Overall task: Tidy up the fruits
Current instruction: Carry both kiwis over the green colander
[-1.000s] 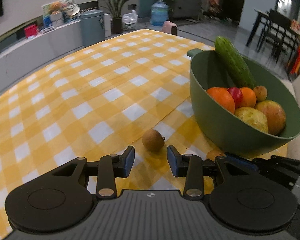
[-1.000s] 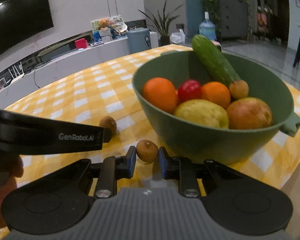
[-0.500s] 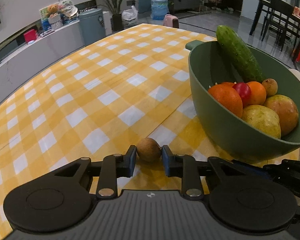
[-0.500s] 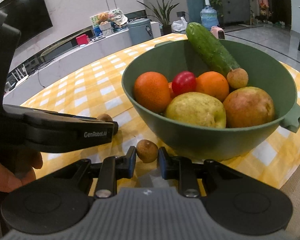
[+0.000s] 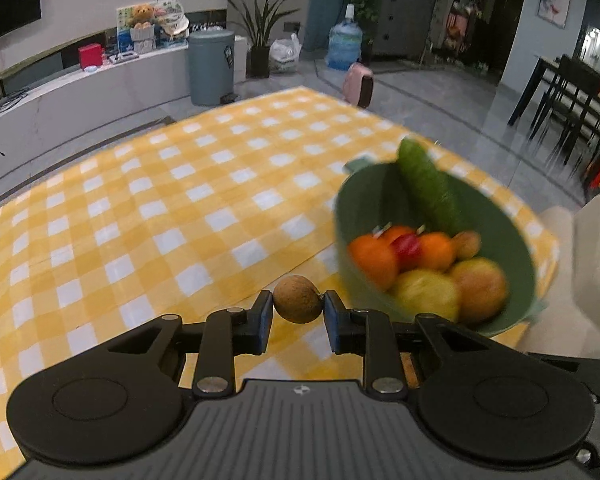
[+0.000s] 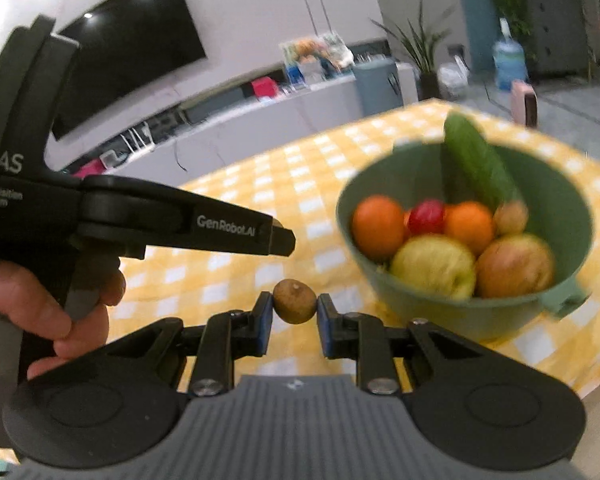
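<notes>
Worktop (image 5: 148,208) has a yellow-white check cloth. Green bowl (image 5: 352,200) sits on it toward the right edge, blurred in both views. Inside the bowl: 1 cucumber (image 5: 428,184) leaning on the far wall, 2 oranges, 1 red fruit, 1 yellow apple (image 6: 434,266), 1 reddish apple (image 6: 514,266), 1 small brown fruit by the cucumber.

Left claw (image 5: 298,314) is pinched narrow on a small brown longan (image 5: 298,299), held above the cloth, left of the bowl.

Right claw (image 6: 294,316) grips a second small brown fruit (image 6: 295,301) the same way, also off the cloth, near the bowl's front-left. Right view shows the left tool's body and the person's hand (image 6: 40,316) on its handle.
</notes>
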Demonstrator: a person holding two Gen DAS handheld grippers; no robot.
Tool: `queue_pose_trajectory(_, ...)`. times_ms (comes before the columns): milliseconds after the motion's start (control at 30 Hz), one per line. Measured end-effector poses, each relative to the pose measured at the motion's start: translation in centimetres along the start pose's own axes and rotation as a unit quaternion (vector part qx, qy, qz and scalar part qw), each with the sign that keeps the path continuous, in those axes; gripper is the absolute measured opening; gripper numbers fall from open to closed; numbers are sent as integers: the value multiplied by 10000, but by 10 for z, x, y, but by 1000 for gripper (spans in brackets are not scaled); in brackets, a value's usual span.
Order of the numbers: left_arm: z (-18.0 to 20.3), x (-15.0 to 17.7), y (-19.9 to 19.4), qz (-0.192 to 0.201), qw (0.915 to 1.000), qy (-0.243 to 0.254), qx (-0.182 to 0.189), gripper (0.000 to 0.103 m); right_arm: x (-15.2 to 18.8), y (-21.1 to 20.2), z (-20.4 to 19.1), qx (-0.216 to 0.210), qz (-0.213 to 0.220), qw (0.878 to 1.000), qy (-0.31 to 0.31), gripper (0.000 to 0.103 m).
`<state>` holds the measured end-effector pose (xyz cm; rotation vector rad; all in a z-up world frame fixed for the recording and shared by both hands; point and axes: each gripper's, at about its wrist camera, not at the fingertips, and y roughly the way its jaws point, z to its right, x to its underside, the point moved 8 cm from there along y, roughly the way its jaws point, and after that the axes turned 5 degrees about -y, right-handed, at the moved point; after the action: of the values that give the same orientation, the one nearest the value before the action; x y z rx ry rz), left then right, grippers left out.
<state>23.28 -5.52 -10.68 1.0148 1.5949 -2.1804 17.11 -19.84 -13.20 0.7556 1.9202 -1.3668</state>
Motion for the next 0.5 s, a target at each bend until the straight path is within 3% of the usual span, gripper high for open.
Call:
queue_pose_trajectory(233, 35, -28, -7, 149, 9997, 27, 174, 30, -31, -30, 44, 249, 391, 9987, -232, 20)
queue_pose_trajectory(500, 62, -44, 29, -268, 9977, -328, 522, 30, -52, -4, 94, 243, -95, 9970, -731, 20)
